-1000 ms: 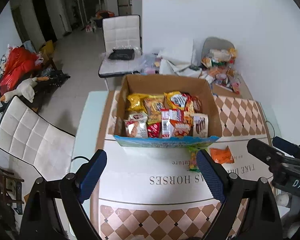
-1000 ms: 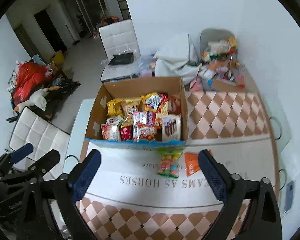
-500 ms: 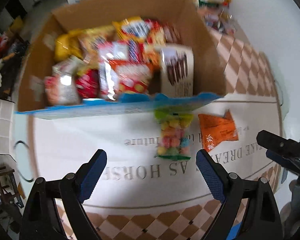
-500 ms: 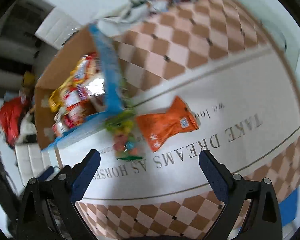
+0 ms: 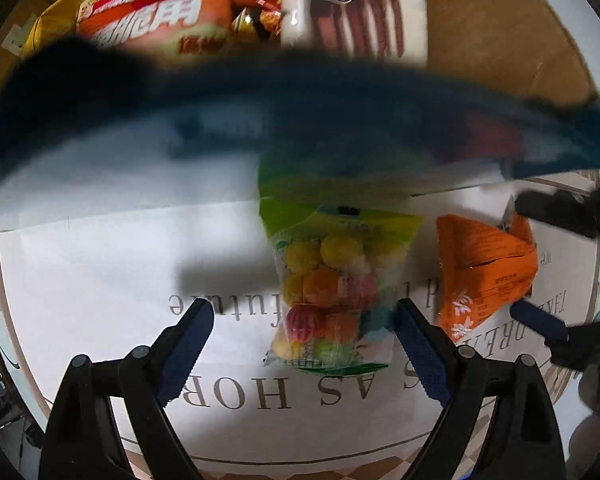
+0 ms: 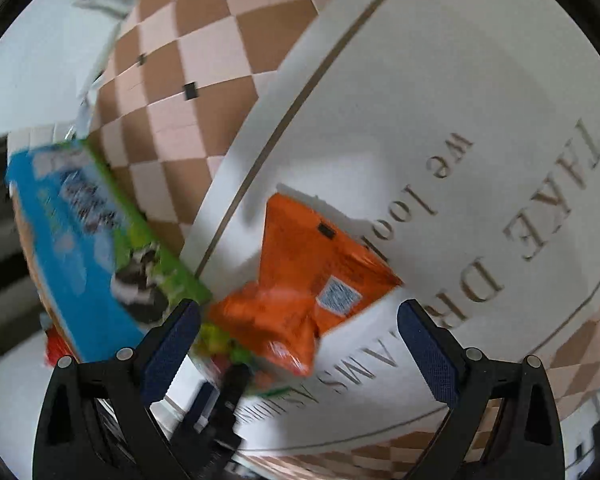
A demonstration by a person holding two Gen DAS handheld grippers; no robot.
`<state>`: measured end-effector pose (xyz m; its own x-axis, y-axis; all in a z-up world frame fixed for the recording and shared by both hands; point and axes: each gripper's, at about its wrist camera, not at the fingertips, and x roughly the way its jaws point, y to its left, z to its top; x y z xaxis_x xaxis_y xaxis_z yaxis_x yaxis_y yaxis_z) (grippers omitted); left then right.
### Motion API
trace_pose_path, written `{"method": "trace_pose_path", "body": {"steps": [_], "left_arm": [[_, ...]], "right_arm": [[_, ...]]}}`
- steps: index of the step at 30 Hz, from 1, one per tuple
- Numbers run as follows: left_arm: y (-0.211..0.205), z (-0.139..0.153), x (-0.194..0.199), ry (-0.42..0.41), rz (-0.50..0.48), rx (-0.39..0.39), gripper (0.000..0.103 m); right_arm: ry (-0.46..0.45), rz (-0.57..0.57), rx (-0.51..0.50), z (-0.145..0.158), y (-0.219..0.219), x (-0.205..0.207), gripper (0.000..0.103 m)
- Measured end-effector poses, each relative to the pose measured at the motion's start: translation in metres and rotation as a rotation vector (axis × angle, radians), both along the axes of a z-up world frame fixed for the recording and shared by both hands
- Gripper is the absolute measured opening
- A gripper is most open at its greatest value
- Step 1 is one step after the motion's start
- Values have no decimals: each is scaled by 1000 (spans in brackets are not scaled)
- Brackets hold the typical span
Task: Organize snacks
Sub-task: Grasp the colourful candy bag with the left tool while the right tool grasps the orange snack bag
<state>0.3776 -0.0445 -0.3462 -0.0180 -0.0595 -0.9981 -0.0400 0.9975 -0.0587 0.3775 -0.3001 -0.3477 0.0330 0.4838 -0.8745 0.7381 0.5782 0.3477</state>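
My left tool [image 5: 302, 354] points straight down at the desk [image 5: 100, 264] with its jaws spread wide and nothing gripped; the clear bag of coloured candy balls [image 5: 334, 296] lies flat between the two blue pads, its lower corner just beside the right-hand pad [image 5: 418, 354], though I cannot tell whether they touch. Just past that pad lies the orange snack packet [image 5: 486, 270], and my right tool's dark fingers [image 5: 540, 322] sit on either side of it at the frame's edge. Beyond the candy bag a blurred blue flap of the cardboard box [image 5: 500, 40] crosses the view, with more snack packs [image 5: 152, 16] inside the box behind it. My right tool [image 6: 300, 346] is tilted down and also wide open, holding nothing; the orange packet [image 6: 312, 280] lies between its pads, nearer the left one. Off to the left of that pad stands the box's blue and green flap [image 6: 84, 240], and the white, lettered desk cover stretches away to the right.
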Motion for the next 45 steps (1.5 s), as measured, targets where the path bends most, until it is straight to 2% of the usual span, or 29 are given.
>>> {"method": "trace_pose_path", "body": {"steps": [3,5,6,8,12,14,16,17,18,19,22,23,24,25,28,30,33,34,37,38,45], "left_arm": [[5,4,-8,-1,0,-2,91],[8,10,-17,-5,-6,-3,91],[11,15,-22,-8,-10,-3,91],[15,21,-28,-12,-6,-16,91],[20,31,-32,-19,11,-43,91],[19,34,-26,-29,-6,-39,91],[7,30,-20,-27,-50,-36,91],[2,28,-16,-18,-72,-31,91],[-4,25,-14,-12,-101,-24,91],[-11,20,-13,-7,-139,-6,91],[-22,9,-8,-16,-201,9,90],[-24,7,-7,-15,-213,7,87],[-26,6,-7,-18,-227,-5,81],[-28,6,-7,-18,-238,-3,67],[-35,9,-13,-34,-275,32,50],[-30,9,-20,-34,-263,23,49],[-22,8,-33,-18,-223,17,49],[-19,8,-39,-9,-211,21,49],[-4,4,-60,28,-164,23,49],[1,2,-66,50,-161,-2,49],[37,-7,-125,123,-84,9,49]], "right_arm": [[31,48,-22,-9,11,15,96],[32,174,-95,-4,25,24,85],[24,239,-126,-2,32,26,77],[6,386,-190,2,47,28,75],[-11,694,-346,7,76,24,62],[2,824,-390,5,90,19,62],[6,881,-398,5,99,13,65],[2,880,-388,6,102,11,68],[-2,867,-378,7,103,8,78],[-13,850,-366,8,103,8,82],[-9,819,-384,7,102,6,82],[-8,813,-382,4,102,6,82],[-5,808,-374,2,100,6,82],[-5,796,-348,-2,100,6,82],[-25,797,-335,-6,103,6,82],[-37,812,-362,-7,108,5,80],[-43,836,-408,-4,120,-11,60],[-40,840,-410,-2,124,-22,58],[-28,855,-397,-2,136,-49,57],[-25,865,-392,-2,140,-56,57],[9,899,-325,-3,173,-123,57]]}}
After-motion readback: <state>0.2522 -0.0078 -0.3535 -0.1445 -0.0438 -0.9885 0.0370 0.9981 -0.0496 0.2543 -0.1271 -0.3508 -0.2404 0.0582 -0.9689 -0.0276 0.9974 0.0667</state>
